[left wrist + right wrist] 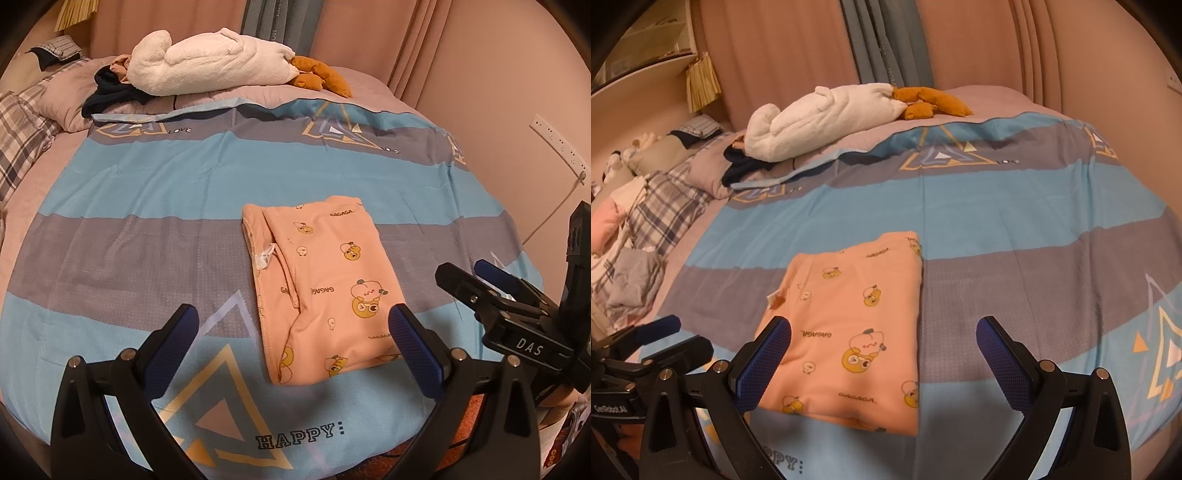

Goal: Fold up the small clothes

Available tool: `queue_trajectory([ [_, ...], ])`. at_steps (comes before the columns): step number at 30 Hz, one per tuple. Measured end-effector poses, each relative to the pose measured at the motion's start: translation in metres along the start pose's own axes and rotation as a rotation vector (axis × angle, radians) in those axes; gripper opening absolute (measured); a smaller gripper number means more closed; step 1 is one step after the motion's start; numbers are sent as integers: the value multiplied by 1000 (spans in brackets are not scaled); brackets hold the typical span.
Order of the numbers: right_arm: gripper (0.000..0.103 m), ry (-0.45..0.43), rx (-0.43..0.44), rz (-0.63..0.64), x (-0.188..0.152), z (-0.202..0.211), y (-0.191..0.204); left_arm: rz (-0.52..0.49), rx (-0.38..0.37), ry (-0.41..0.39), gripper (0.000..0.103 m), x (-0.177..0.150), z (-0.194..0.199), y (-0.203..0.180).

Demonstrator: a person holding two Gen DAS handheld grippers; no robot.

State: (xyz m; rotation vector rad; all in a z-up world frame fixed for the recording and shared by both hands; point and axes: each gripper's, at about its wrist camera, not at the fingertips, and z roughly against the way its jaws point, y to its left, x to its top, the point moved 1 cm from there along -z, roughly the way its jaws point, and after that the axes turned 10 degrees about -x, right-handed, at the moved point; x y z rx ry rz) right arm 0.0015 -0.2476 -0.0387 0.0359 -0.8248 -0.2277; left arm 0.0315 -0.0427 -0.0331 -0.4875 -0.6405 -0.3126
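Folded garment, both hand-held grippers empty

My left hand-held gripper (293,338) and right hand-held gripper (882,352) gape wide over the peach garment (317,284) on the bed (147,192); a careless pinch could drag layers apart.

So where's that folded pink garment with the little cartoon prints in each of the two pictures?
Left wrist view: the pink garment lies centre-right on the striped bedspread, between the open left gripper fingers.
Right wrist view: the garment lies centre-left, behind the open right gripper's left finger.
Shared landmark: the white plush toy at the far end of the bed.
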Motion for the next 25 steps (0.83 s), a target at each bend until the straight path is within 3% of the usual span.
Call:
queue_trajectory([
  [25,100,7,-6,8,-2,0,3,-5,-3,-12,103,2,4,1],
])
